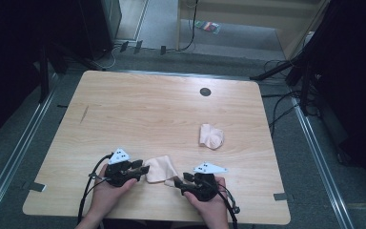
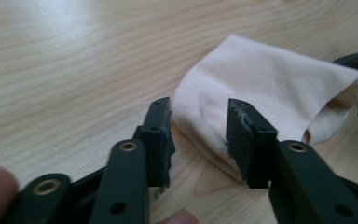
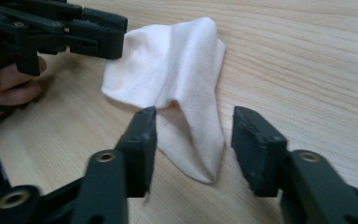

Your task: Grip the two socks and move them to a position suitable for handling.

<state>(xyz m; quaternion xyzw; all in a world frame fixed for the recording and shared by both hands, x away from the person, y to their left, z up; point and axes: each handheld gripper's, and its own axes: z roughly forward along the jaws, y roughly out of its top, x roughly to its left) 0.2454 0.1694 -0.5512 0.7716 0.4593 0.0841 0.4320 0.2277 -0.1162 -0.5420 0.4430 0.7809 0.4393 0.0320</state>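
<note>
A pale peach, soft cloth sock is seen lying on the light wooden table, close to the near edge, between the two hand-held grippers. In the high view the left gripper is held in the person's left hand and is pointed at the sock's left end, while the right gripper is held in the right hand and is pointed at its right, lower corner.

In the left gripper view, the jaws are spread apart and the rounded, folded end of the sock is framed in the gap between them; whether either jaw is touching the fabric cannot be told. The other gripper's black jaws are glimpsed at the right edge, by the sock's open end.

In the right gripper view, the jaws are likewise spread, with a narrow, tapering flap of the sock lying between them on the table, nothing being pinched. The left gripper is seen farther off, its tips resting at the sock's far edge.

A second pale peach sock, bunched into a small lump, is seen well apart, farther out on the right. A small dark round disc is set in the tabletop near the far edge.
</note>
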